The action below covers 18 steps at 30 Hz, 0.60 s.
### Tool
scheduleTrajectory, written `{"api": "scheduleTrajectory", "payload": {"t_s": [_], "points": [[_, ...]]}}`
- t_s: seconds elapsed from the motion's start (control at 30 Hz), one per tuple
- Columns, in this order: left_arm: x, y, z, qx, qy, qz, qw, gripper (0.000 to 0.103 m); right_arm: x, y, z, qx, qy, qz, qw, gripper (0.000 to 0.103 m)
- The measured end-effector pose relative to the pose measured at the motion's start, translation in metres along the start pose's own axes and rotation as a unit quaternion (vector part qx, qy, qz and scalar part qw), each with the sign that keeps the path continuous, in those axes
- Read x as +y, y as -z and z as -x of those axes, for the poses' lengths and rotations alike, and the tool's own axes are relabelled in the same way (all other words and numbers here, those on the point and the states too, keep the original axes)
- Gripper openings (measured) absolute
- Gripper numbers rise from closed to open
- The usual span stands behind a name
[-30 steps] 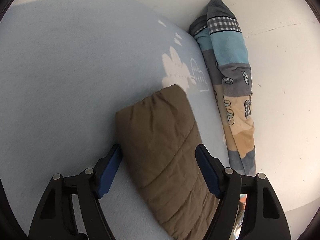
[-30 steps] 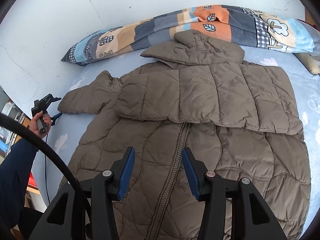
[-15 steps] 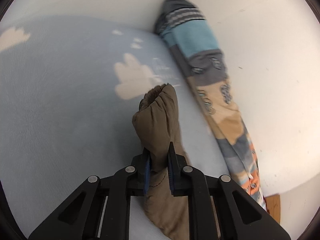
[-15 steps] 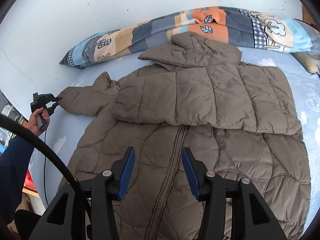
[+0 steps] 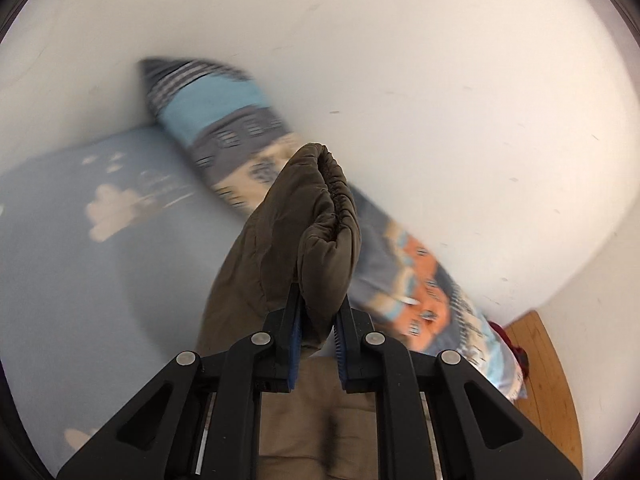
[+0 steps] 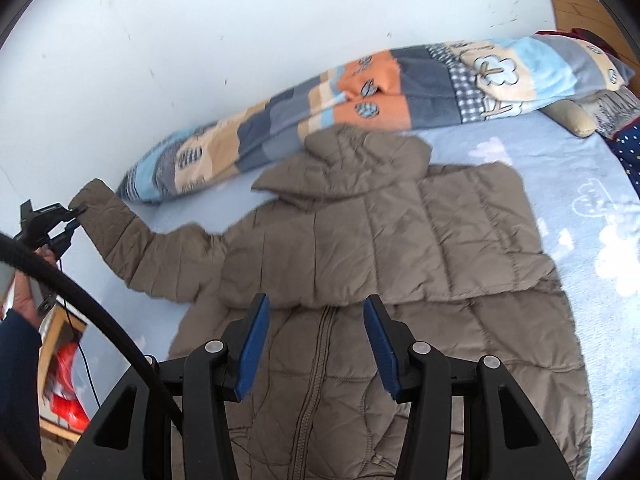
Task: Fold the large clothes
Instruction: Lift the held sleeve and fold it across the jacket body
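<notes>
In my left wrist view, the left gripper is clenched on the sleeve cuff of the brown puffer jacket; the blue pads pinch the padded fabric from both sides, and the elastic-gathered cuff opening stands up beyond the fingertips, lifted clear of the light blue bedsheet. The rest of that sleeve hangs down below the gripper toward the sheet. Behind the cuff lies a long patchwork blanket roll along the white wall, blurred in this view. In my right wrist view, the right gripper is released, its jaws standing apart with nothing between them, hovering over the jacket's front zipper. The jacket lies spread on the sheet, one sleeve folded across the chest, the hood touching the blanket roll at the far side. The other sleeve stretches out to the picture's left, where my left hand holds the gripper that grasps its end. A stuffed toy rests at the far right, beside the roll.
</notes>
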State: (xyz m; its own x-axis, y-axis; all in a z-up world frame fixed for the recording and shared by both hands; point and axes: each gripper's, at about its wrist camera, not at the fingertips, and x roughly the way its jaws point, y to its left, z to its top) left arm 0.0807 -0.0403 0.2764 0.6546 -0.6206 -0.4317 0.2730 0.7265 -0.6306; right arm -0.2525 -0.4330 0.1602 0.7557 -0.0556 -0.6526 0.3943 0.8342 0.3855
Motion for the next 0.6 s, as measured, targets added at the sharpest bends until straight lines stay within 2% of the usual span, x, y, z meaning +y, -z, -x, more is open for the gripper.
{"api": "scheduleTrajectory", "payload": {"t_s": [0.13,0.3,0.37,0.47,0.6], "points": [[-0.082,0.011,0.013,0.000,0.035,-0.039,0.9986,0.014,-0.013,-0.010,0.024,-0.028,-0.003,-0.016,0.999,0.053],[-0.168,0.043,0.007,0.023,0.077,-0.077,0.9938,0.013,-0.040,-0.017,0.053,-0.058,0.003,-0.047,0.997,0.053],[-0.202,0.064,-0.004,0.042,0.090,-0.096,0.9904,0.013,-0.050,-0.019,0.063,-0.067,0.008,-0.054,0.996,0.053],[-0.232,0.093,-0.027,0.066,0.098,-0.116,0.9862,0.014,-0.068,-0.019,0.080,-0.083,0.015,-0.070,0.994,0.053],[-0.269,0.144,-0.066,0.096,0.088,-0.150,0.9801,0.014,-0.088,-0.019,0.093,-0.091,0.015,-0.090,0.992,0.053]]}}
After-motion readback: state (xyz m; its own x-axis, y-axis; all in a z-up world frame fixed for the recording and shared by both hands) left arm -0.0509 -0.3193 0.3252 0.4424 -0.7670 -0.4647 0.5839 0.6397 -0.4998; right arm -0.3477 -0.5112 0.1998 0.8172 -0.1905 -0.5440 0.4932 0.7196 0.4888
